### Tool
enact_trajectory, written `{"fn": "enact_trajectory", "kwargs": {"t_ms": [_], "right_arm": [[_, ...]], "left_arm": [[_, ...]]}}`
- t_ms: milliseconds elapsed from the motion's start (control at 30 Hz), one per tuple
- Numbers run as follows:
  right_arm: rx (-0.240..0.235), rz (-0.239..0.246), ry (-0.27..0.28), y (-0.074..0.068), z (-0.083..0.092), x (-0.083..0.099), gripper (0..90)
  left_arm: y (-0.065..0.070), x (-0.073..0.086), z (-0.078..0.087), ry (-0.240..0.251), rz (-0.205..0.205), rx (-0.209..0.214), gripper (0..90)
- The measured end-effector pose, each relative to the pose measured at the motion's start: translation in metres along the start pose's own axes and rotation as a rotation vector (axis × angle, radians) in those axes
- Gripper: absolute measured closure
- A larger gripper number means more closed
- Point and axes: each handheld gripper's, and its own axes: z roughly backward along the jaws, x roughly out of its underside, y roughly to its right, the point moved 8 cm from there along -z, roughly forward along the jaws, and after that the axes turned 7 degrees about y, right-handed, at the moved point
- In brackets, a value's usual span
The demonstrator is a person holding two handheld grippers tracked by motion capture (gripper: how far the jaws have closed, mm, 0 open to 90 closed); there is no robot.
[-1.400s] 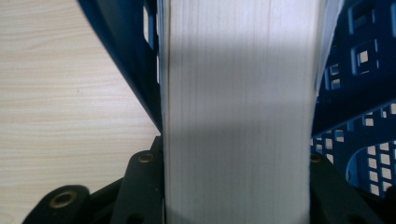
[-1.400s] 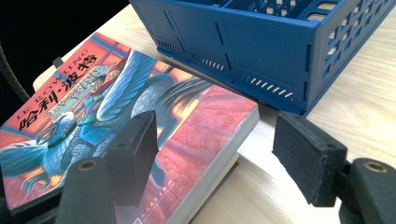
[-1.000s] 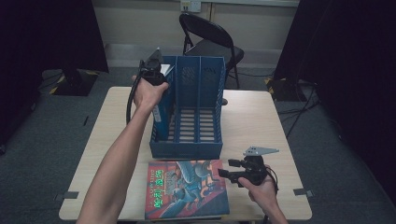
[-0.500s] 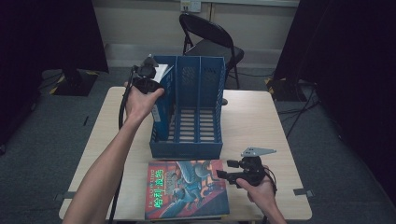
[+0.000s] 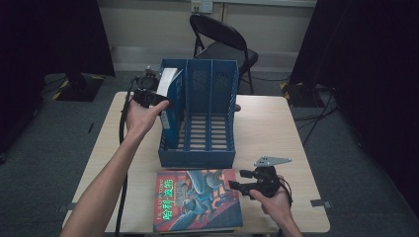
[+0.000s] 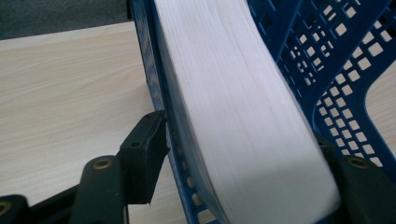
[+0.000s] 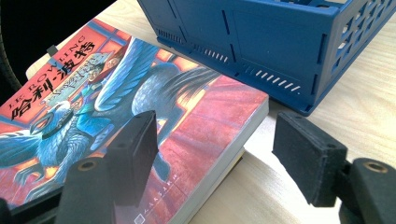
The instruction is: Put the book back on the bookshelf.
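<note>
A thick blue-covered book (image 5: 171, 111) with white page edges (image 6: 243, 116) stands tilted in the left slot of the blue file rack (image 5: 207, 153). My left gripper (image 5: 157, 96) is at the book's top. Its jaws have just been opening and now straddle the book and the rack's left wall (image 6: 159, 84) without pressing them; the left pad (image 6: 144, 144) stands off the wall. A colourful paperback (image 5: 197, 200) lies flat at the table's front. My right gripper (image 5: 236, 186) is open at its right edge, one pad (image 7: 137, 140) over the cover (image 7: 116, 93), the other pad (image 7: 303, 154) beside the book.
The wooden table (image 5: 267, 128) has bare room right and left of the rack. The rack's middle and right slots (image 5: 222, 123) hold nothing. A black folding chair (image 5: 222, 44) stands behind the table. The rack's front wall (image 7: 261, 46) is just beyond the paperback.
My left gripper has opened around the blue book and drawn a little leftward from the rack's top. The book stays in the left slot. The right hand has kept still.
</note>
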Motion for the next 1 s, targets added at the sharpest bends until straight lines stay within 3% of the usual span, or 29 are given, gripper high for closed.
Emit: {"fn": "enact_trajectory", "kwargs": {"t_ms": [167,200,267,700,733,833,900,933,1000], "right_arm": [[0.006,0.003,-0.003,0.001,-0.001,0.001,30.0],[0.005,0.002,-0.004,0.001,-0.002,0.001,29.9],[0.005,0.003,-0.004,0.000,-0.003,0.001,29.9],[0.006,0.007,-0.009,0.000,-0.005,0.002,29.6],[0.002,0.007,-0.007,0.000,-0.005,0.002,29.1],[0.002,0.009,-0.004,0.000,-0.006,0.002,28.8],[0.003,0.008,-0.006,0.000,-0.006,0.002,28.8],[0.005,0.009,-0.010,0.000,-0.007,0.003,28.8],[0.008,0.017,-0.015,0.000,-0.007,0.003,28.8]], "left_arm": [[-0.001,0.008,0.005,0.038,-0.017,0.046,36.5],[-0.002,0.010,0.007,0.066,-0.025,0.063,37.1],[-0.001,0.013,0.007,0.066,-0.031,0.075,38.1],[-0.009,0.036,0.016,0.144,-0.036,0.119,35.2],[-0.008,0.039,0.018,0.164,-0.032,0.163,36.0],[-0.007,0.043,0.019,0.179,-0.033,0.174,34.3],[-0.006,0.048,0.021,0.192,-0.031,0.203,34.8],[-0.004,0.053,0.023,0.202,-0.038,0.224,39.0],[-0.004,0.056,0.024,0.201,-0.053,0.219,41.6]]}}
